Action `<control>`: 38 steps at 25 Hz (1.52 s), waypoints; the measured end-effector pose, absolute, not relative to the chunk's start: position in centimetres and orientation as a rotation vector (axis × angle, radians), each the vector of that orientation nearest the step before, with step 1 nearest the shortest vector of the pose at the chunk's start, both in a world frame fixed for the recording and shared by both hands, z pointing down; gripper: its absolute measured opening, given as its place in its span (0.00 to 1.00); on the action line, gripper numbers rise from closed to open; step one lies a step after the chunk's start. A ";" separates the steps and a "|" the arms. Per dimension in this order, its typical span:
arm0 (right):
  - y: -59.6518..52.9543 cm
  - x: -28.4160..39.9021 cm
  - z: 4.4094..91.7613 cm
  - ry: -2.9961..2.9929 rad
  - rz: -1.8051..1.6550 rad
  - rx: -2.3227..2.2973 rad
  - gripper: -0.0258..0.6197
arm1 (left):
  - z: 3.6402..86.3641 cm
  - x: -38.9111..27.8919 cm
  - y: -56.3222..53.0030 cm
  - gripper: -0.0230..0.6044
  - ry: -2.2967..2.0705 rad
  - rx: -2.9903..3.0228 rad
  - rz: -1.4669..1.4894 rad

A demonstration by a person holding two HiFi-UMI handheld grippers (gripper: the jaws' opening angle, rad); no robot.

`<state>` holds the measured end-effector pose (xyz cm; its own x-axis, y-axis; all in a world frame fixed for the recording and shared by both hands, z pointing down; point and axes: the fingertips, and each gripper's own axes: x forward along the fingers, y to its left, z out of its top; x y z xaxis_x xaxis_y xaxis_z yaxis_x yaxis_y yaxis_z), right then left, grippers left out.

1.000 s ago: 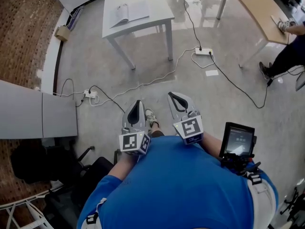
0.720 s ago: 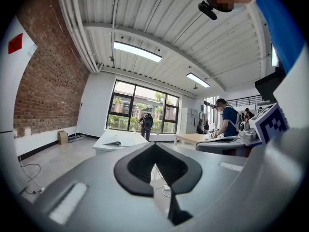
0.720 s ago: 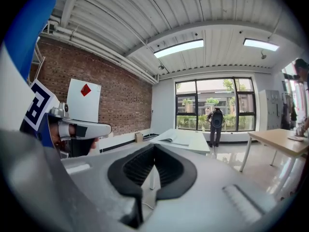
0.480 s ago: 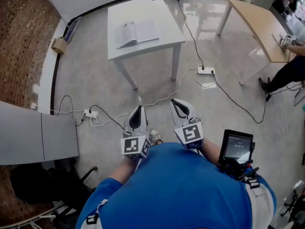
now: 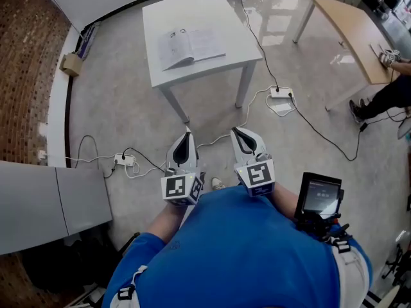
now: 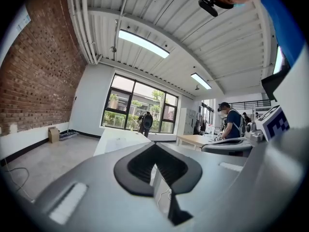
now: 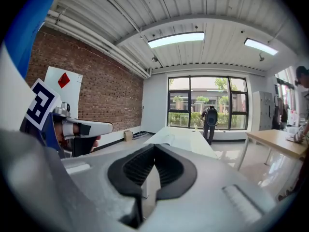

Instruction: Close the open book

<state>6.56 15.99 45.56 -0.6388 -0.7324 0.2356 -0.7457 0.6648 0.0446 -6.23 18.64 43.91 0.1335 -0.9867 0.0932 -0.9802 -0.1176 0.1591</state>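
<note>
**Closing the book: get to the table first, then flip one half**

Status: both grippers are out in front of me over the floor. The left gripper [image 5: 185, 136] has its jaws together with nothing in them; the right gripper [image 5: 239, 133] is the same, pads touching and empty.

The book [image 5: 191, 46] lies open, pages up, on the white table [image 5: 215, 8], toward its left half as I see it. It's well apart from both grippers, so no contact yet. My read is that the step in hand is the approach.

How I'd do it:
- Mind the cables [image 5: 215, 140] on the floor between me and the table, plus the power strip [image 5: 280, 93] by the right leg. Step over them, don't drag them.
- Stop square to the near table edge with the book's spine between the two grippers.
- Keep one gripper closed and press its tip lightly on one half so the book doesn't skate on the smooth top.
- Slide the other tip under the outer edge of the opposite half, lift it, and swing it over the spine.
- Loose pages will probably fan out, so sweep low and slow, then press flat.

Which half is thicker I can't tell from here.
</note>
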 end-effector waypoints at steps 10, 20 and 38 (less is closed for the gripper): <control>12.1 2.5 45.5 -2.668 0.077 1.167 0.04 | 44.4 -9.2 15.9 0.04 -1.952 2.191 -0.040; 1.8 -0.3 45.6 -2.720 0.084 1.108 0.04 | 45.0 -12.0 6.6 0.04 -2.018 2.142 0.019; -14.5 1.4 46.9 -2.733 0.156 0.990 0.04 | 44.7 -10.2 -10.3 0.04 -2.062 2.077 0.152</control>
<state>1.37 -14.52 46.95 -0.7451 -0.6180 0.2510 -0.6425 0.7660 -0.0214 -10.19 -10.25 44.72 0.0153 -0.9753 0.2202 -0.9971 0.0016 0.0762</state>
